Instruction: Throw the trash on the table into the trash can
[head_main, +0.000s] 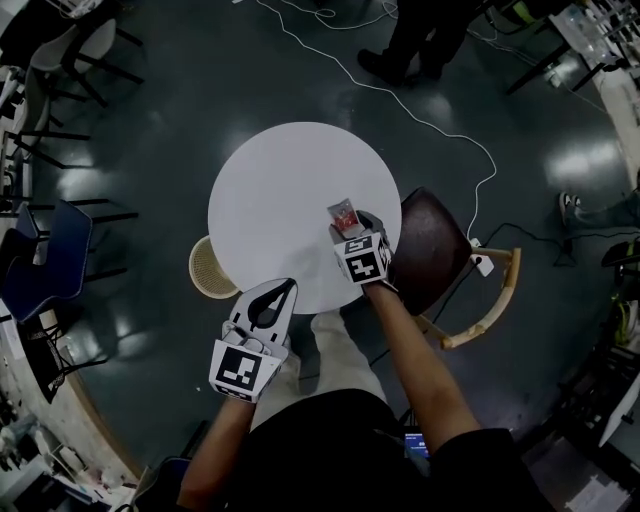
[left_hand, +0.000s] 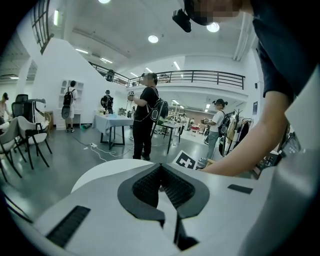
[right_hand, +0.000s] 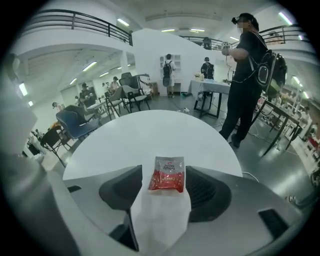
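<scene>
Hovering at the table's (head_main: 280, 180) near right edge, the right gripper (head_main: 352, 228) is standing with jaws wide apart, straddling a red-and-silver packet (right_hand: 167, 175) that is lying flat on the surface between the pads, neither pad pressing on it. Left gripper (head_main: 280, 292) is hanging just off the near edge, jaws closed together and holding nothing. Wicker bin (head_main: 207, 268) is sitting on the floor at the table's near left edge, partly tucked under the rim, well apart from the packet.

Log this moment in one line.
left gripper: shut, empty | right gripper: open, straddling snack packet on table | trash can: beside table
</scene>
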